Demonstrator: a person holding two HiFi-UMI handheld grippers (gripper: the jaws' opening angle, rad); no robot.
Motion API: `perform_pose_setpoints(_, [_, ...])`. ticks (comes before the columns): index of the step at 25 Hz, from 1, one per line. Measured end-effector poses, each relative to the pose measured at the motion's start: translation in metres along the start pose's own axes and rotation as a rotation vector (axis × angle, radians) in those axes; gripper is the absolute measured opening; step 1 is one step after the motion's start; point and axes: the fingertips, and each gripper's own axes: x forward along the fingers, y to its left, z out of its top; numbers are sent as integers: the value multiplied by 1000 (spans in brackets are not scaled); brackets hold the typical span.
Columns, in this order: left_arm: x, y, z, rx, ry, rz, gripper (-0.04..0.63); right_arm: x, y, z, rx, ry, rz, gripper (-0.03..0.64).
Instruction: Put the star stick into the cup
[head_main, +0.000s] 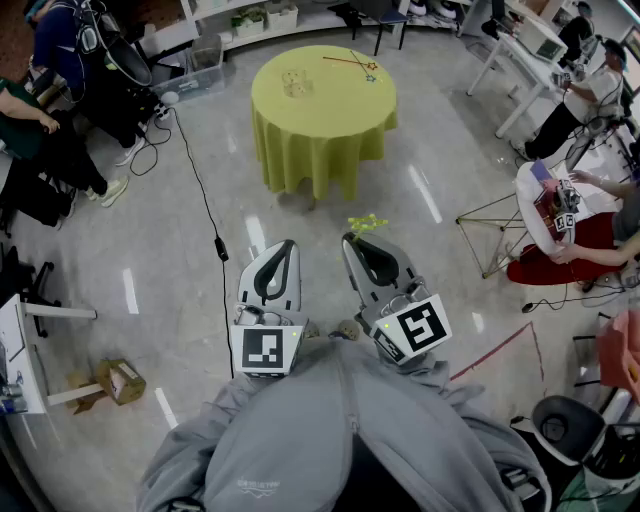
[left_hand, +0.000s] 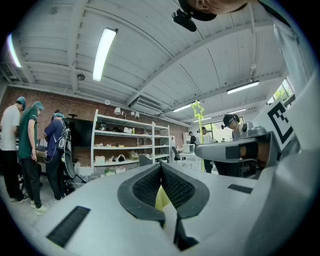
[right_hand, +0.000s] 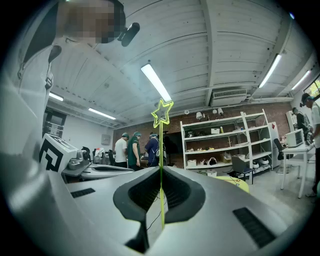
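Star stick (right_hand: 161, 150) pinched in the right gripper (head_main: 352, 240), long axis running out past the jaws, star end leading; cup (head_main: 293, 83) well ahead on the table (head_main: 320, 130), slightly left; left gripper (head_main: 286, 244) jaws together, empty.

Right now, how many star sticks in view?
3. Yellow star stick clamped in the right gripper; red star stick and teal star stick lying on the round table, far-right side. Others may be hidden.
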Motion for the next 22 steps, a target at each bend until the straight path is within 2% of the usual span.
perform_pose_setpoints(5, [3,16,-4,-4,-10,-6,18,16,6,-4,-18,-6,-19,37])
perform_pose_setpoints(11, [12,31,-4,35,-22,-35,18,33,1,-10,-6,-17,-88,37])
perform_pose_setpoints(14, [18,35,0,26,-38,-42,17,37,-3,-12,-9,-12,-112,37])
perform_pose_setpoints(22, [54,50,-10,5,-25,-49,18,64,-38,-18,-6,-9,-143,37])
